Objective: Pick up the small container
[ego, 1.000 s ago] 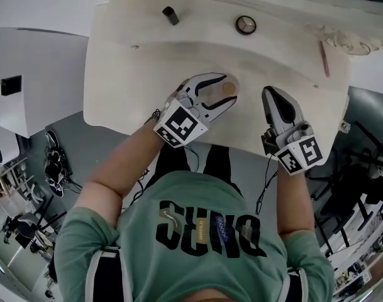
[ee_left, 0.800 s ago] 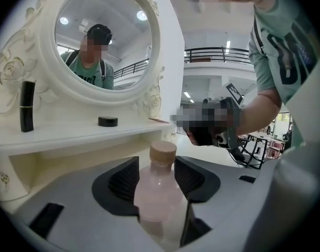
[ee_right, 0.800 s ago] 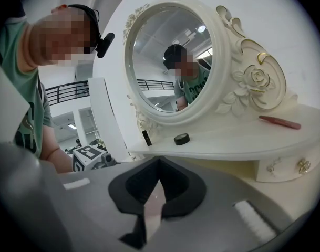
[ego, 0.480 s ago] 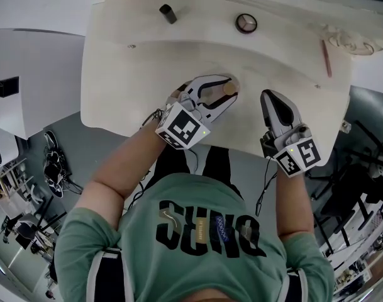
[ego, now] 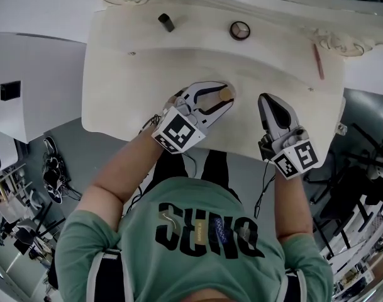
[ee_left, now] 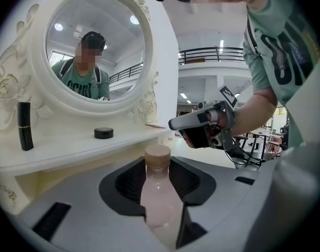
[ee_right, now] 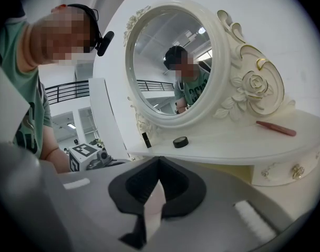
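The small container is a pale pink bottle (ee_left: 157, 193) with a tan cap (ego: 226, 94), standing upright on the white vanity top (ego: 141, 74) near its front edge. My left gripper (ego: 229, 95) has just been closing on it, and its pads now press on the bottle's two sides. In the left gripper view the bottle fills the gap between the jaws. My right gripper (ego: 267, 99) hovers to the right of the bottle, apart from it, shut with nothing between its jaws (ee_right: 158, 160). It also shows in the left gripper view as the right gripper (ee_left: 176, 124).
On the raised back shelf stand a black lipstick (ego: 166, 22), a round black compact (ego: 239, 30) and a pink pencil (ego: 318, 60). An ornate oval mirror (ee_left: 96, 46) rises behind the shelf. The table's front edge lies just under both grippers.
The left gripper's jaws have closed in from wide open onto the bottle. Both hands have stayed in nearly the same place.
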Available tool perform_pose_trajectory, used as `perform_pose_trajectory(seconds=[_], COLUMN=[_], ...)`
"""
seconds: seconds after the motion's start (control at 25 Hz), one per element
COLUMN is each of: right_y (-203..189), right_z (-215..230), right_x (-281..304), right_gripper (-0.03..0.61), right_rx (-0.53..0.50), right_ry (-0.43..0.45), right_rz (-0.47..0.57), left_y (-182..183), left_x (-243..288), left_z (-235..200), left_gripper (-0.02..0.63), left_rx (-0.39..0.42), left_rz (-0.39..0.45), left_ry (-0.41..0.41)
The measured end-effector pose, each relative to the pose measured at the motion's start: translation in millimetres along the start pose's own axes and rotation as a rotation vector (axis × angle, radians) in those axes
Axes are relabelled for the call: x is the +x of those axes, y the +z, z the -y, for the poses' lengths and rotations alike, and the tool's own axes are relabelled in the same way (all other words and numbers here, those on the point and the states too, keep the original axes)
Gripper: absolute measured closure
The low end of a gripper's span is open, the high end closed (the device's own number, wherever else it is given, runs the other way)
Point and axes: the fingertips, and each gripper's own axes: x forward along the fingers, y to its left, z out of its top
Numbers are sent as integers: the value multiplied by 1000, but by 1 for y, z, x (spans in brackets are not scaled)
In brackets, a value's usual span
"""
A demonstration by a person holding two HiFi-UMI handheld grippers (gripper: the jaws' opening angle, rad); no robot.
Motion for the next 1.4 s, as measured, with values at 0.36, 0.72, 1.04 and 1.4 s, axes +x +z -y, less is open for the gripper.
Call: perform_pose_trajectory(seconds=[0.36,0.72,1.04,1.4], right_y=[24,61,104,153], right_z=[-8,-23,-39,-65], right_x=[-8,-11,-18,-33], right_gripper=[569,569,569,569], right_rx=[-28,-77,-129,-179], right_ry=[-1,2,4,12], right_rz=[18,44,72,80], left_y=[32,76,117,175], left_x=[-14,-35,-54,-87], left_z=[2,5,5,8], left_gripper=[472,472,472,472], left_rx=[1,4,-3,-2], left_rz=[29,53,60,83], left_ry=[7,-1,9,19])
